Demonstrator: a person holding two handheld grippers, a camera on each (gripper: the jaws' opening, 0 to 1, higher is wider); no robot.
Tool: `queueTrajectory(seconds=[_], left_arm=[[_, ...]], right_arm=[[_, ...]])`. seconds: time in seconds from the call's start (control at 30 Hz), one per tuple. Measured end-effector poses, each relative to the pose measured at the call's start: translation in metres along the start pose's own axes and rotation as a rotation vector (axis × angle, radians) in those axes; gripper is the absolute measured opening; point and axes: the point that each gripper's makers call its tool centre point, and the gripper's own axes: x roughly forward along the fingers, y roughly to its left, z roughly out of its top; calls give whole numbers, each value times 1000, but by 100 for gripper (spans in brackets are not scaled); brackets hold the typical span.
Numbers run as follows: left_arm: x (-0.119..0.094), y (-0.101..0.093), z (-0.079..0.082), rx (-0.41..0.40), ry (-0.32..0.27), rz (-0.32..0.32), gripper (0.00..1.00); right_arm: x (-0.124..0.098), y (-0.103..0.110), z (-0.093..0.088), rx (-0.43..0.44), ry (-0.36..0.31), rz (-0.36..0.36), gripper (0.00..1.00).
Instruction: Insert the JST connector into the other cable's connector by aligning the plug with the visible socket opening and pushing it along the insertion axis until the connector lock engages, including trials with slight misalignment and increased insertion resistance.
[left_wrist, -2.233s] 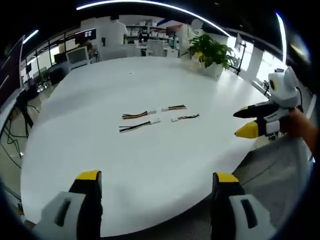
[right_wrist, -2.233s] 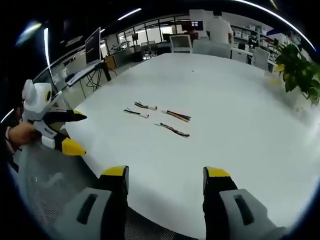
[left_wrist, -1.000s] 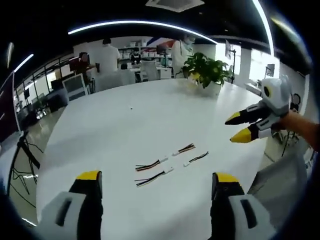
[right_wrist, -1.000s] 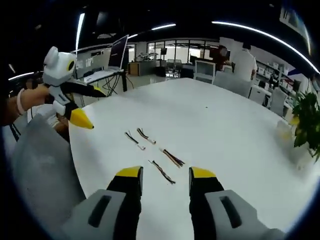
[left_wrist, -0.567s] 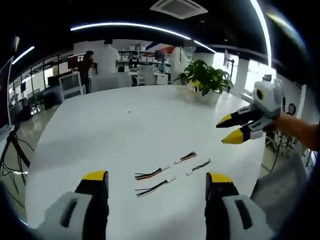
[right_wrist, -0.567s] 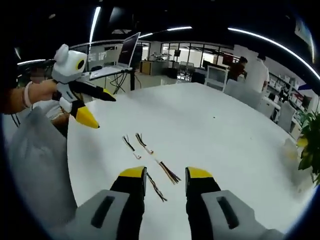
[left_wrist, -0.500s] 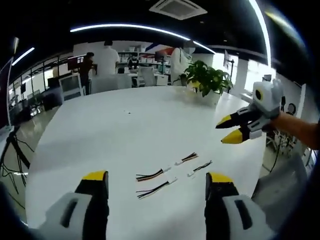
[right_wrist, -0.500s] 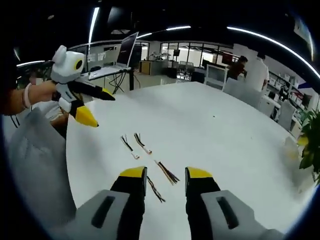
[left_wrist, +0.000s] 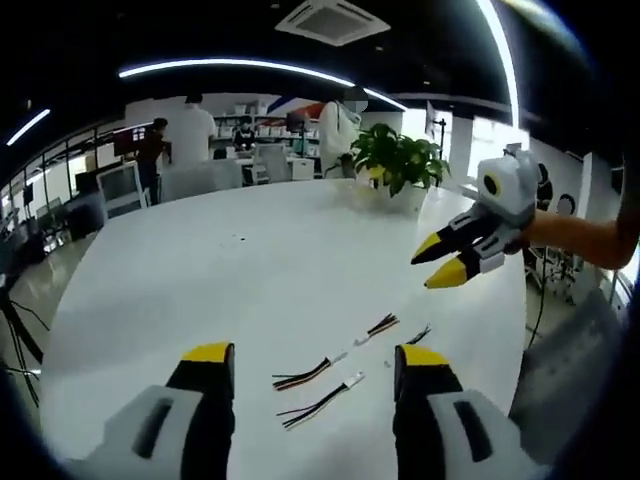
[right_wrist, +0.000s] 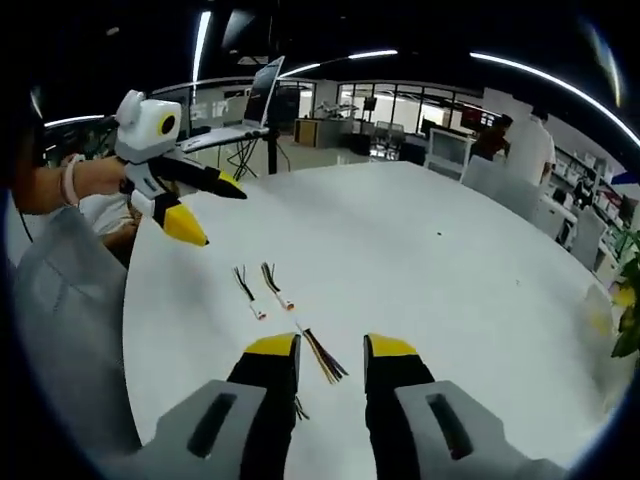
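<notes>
Several short JST cables lie on the white table (left_wrist: 200, 260). In the left gripper view, two multicoloured cables (left_wrist: 308, 374) (left_wrist: 318, 401) with white connectors lie between my left gripper's (left_wrist: 313, 354) open jaws. Two more cables (left_wrist: 376, 326) (left_wrist: 418, 335) lie just past them. My right gripper (left_wrist: 435, 262) hovers above these from the right, slightly parted. In the right gripper view, my right gripper (right_wrist: 332, 346) is open, with one cable (right_wrist: 322, 355) on the table beyond the narrow gap. Two cables (right_wrist: 245, 290) (right_wrist: 275, 283) lie farther out. The left gripper (right_wrist: 210, 212) hangs at the left.
A potted plant (left_wrist: 398, 160) stands at the table's far edge, with people and chairs behind it. A laptop (right_wrist: 262, 95) sits on a stand beyond the table. A person's sleeve (right_wrist: 60, 300) covers the near left. The table edge (right_wrist: 135, 330) runs close to the cables.
Both cameras have come nearer and lower toward the cables. The right gripper's jaws have narrowed since the first frames, and the left jaws have drawn in slightly.
</notes>
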Motion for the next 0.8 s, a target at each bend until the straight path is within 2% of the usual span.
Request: queueTrajectory(seconds=[0.03, 0.07, 0.13, 0.27, 0.37, 0.43, 0.57, 0.67, 0.8], left_arm=[[3, -2, 5, -24, -29, -21, 56], [6, -6, 6, -87, -36, -59, 54], [12, -4, 11, -136, -62, -75, 52], [21, -2, 12, -76, -64, -78, 50], [26, -5, 9, -39, -53, -107, 49], [29, -8, 0, -8, -11, -134, 49], [35, -6, -9, 85, 11, -136, 47], [36, -5, -8, 89, 2, -144, 46], [42, -4, -7, 92, -20, -166, 46]], right_arm=[[1, -1, -1, 6, 0, 1, 20], [2, 0, -2, 12, -2, 10, 18], [4, 1, -5, 24, 4, 24, 17], [6, 0, -10, 24, 9, 32, 17], [9, -2, -13, 27, 15, 39, 16], [11, -4, -16, 23, 20, 43, 16], [15, -16, -23, 5, 43, 13, 14], [18, -20, -23, 30, 34, 23, 14], [22, -21, -25, -27, 37, 33, 15]])
